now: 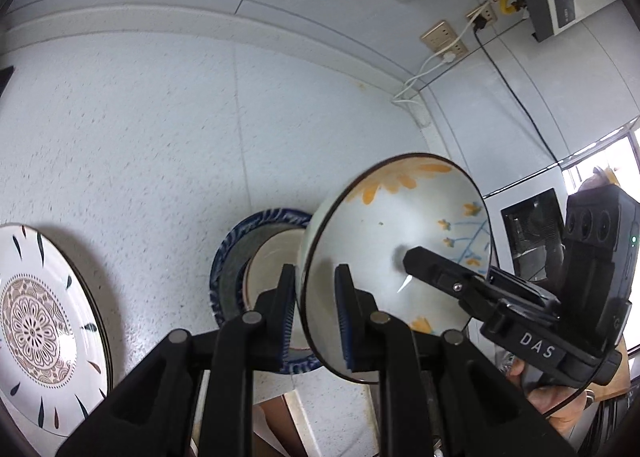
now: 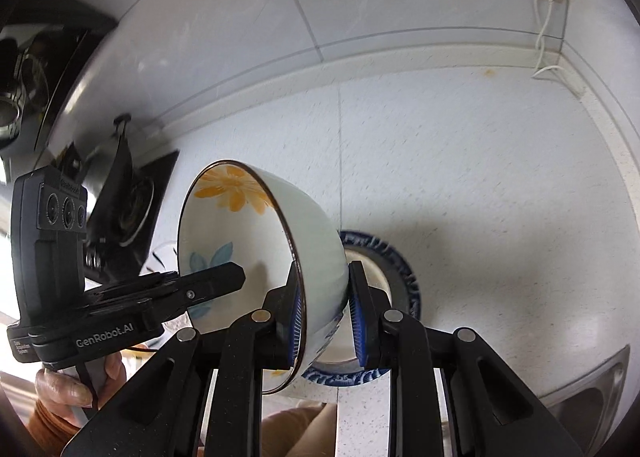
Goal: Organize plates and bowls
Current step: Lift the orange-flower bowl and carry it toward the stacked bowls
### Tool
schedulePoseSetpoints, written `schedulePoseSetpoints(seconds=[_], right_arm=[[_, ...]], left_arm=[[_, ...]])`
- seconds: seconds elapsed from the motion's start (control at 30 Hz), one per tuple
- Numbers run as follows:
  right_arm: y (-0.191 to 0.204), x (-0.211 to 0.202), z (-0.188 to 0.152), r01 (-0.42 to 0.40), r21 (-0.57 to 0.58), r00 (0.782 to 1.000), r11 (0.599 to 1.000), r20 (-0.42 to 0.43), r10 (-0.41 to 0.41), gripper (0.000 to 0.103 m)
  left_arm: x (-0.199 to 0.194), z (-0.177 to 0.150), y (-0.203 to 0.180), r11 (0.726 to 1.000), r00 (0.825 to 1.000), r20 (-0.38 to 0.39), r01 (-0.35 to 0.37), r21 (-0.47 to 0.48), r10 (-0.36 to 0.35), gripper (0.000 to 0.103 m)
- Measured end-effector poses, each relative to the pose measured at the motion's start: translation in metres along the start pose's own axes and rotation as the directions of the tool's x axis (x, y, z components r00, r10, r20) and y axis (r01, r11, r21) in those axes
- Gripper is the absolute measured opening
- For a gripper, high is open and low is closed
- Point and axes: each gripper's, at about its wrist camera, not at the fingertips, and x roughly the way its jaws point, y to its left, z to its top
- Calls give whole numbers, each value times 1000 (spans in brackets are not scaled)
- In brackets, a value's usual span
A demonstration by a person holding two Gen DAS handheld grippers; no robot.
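- Above the bench (image 1: 160, 129), both tongs, left (image 1: 314, 311) and right (image 2: 324, 313), clench one floral bowl's (image 1: 400, 241) rim, directly above the blue-rimmed bowl (image 1: 228, 269).
- Patterned plates (image 1: 40, 309) look stacked; nesting remains.

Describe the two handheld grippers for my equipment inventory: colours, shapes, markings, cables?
Both are matte black. The left gripper and the right gripper have scissor-like linkage arms with silver pivot pins and blue ribbed pads. Each carries a boxy black camera module with three round lenses; one reads "DAS", the other "GenRobot.AI". A thin black cable trails beneath. A ring is worn.
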Motion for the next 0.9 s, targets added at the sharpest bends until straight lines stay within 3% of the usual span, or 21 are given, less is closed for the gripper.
schedulePoseSetpoints(seconds=[0.37, 0.9], right_arm=[[-18, 51, -26, -60, 63, 993, 996, -98, 66, 19], [-46, 55, -42, -50, 148, 986, 988, -150, 72, 19]], left_arm=[[20, -12, 9, 994, 996, 23, -88, 57, 87, 18], [48, -10, 6, 994, 998, -11, -59, 96, 61, 18]])
